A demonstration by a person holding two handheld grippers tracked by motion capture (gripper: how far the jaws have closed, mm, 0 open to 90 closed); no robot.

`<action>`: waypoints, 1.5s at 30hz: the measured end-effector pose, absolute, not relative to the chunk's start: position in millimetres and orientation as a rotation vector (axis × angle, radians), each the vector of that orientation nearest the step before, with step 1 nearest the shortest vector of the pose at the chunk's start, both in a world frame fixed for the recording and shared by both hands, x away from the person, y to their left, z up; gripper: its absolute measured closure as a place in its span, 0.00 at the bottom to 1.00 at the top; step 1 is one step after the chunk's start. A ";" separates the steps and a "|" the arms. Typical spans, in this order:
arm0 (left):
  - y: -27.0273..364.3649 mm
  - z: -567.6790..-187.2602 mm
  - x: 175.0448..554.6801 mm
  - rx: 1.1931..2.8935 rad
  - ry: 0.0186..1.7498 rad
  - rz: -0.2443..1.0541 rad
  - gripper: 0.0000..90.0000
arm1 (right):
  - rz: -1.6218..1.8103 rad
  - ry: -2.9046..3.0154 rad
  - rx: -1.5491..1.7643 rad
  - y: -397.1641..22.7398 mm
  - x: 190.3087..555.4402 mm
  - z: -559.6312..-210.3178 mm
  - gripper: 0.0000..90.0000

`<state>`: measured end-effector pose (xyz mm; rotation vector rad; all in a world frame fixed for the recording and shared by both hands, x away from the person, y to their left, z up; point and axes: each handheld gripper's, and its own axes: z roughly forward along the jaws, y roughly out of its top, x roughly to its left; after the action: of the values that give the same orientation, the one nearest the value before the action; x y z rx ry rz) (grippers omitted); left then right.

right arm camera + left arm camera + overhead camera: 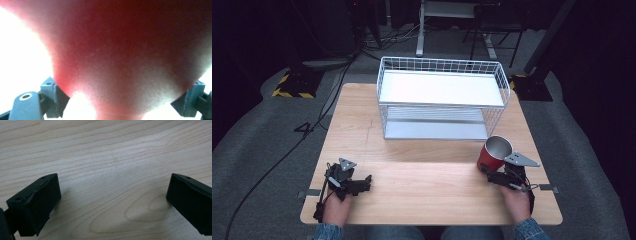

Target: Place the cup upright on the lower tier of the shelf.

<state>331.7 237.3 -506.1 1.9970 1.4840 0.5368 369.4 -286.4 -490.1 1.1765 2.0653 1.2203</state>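
Red cup (492,156), nothing inside, tilted, gripped by R tongs (486,171), L tongs (365,181) spread, wire rack (442,65) bare.

My wooden table (412,175) stands on grey carpet (257,140). At twelve o'clock beyond it rise the white legs of a desk (421,30); a dark chair (492,25) sits at one o'clock. At ten o'clock lies a yellow-and-black striped base (294,85), with black cables (312,125) trailing across the floor. The room's far edges stay dark.
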 end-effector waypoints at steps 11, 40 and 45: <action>237.3 -506.1 331.8 1.997 1.484 0.537 0.00 | 1.245 2.091 1.175 -272.5 379.1 -476.2 0.20; 236.8 -506.2 325.2 1.981 1.507 0.548 0.00 | 1.180 2.120 1.154 -215.3 430.3 -450.1 0.20; 237.0 -506.1 324.1 1.978 1.510 0.539 0.00 | 1.170 2.119 1.146 -207.9 442.0 -448.8 0.20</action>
<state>324.1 237.0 -506.1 1.9783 1.5104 0.5393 442.0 -207.9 -448.8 1.1460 2.1188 1.1695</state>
